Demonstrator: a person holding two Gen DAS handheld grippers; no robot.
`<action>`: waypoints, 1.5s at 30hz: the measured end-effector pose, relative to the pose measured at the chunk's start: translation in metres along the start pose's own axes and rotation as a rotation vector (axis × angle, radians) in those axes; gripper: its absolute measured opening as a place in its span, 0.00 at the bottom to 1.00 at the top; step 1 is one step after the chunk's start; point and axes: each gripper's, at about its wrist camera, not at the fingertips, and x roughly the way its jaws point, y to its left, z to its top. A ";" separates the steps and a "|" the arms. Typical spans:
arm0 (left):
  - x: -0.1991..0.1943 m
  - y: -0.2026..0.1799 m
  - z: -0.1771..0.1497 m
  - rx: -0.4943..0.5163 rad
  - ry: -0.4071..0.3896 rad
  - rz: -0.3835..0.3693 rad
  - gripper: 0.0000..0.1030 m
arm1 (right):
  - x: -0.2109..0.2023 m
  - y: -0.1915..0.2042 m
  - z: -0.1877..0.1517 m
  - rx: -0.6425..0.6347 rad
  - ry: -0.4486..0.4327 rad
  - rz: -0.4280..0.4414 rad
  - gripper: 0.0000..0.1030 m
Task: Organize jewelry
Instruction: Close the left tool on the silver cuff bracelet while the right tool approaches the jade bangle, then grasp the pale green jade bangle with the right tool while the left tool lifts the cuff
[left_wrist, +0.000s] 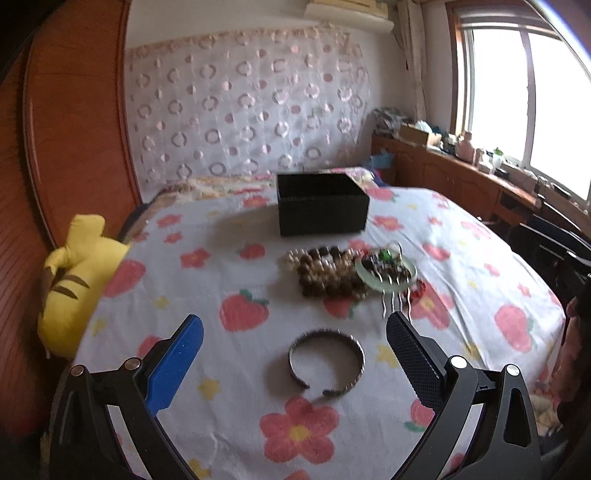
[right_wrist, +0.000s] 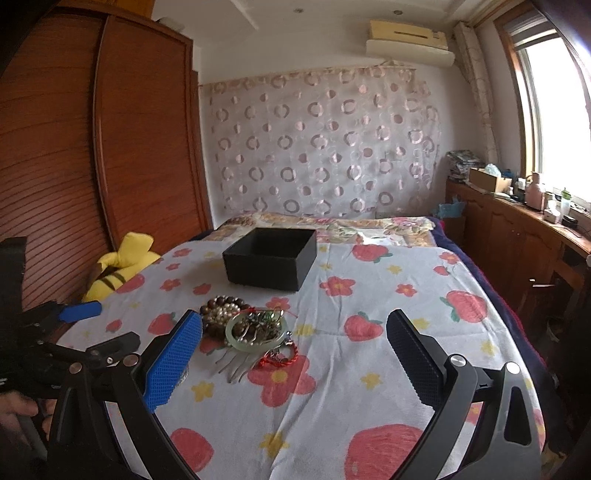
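An open black box (left_wrist: 322, 203) stands on the flowered bedspread, also in the right wrist view (right_wrist: 271, 261). In front of it lies a pile of bead bracelets (left_wrist: 327, 272) beside a pale green bangle (left_wrist: 386, 271) with small pieces in it and a metal hair comb (left_wrist: 397, 304). The pile (right_wrist: 221, 317), bangle (right_wrist: 255, 328), comb (right_wrist: 236, 363) and a red cord bracelet (right_wrist: 280, 356) show in the right wrist view. A dark open cuff bracelet (left_wrist: 327, 360) lies between my left gripper's (left_wrist: 293, 325) open fingers. My right gripper (right_wrist: 293, 325) is open and empty, right of the pile.
A yellow plush toy (left_wrist: 72, 280) lies at the bed's left edge by a wooden wardrobe (right_wrist: 92, 147). A wooden cabinet (right_wrist: 517, 236) with clutter runs along the right under the window. The left gripper (right_wrist: 79, 311) shows at the left of the right wrist view.
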 end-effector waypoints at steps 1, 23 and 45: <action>0.001 0.001 -0.002 -0.001 0.010 -0.009 0.93 | 0.002 0.000 -0.002 -0.002 0.007 0.007 0.98; 0.042 -0.005 -0.018 -0.010 0.198 -0.133 0.70 | 0.038 -0.005 -0.023 -0.053 0.159 0.091 0.92; 0.025 0.024 -0.013 -0.072 0.108 -0.116 0.56 | 0.123 0.025 -0.009 -0.164 0.355 0.201 0.92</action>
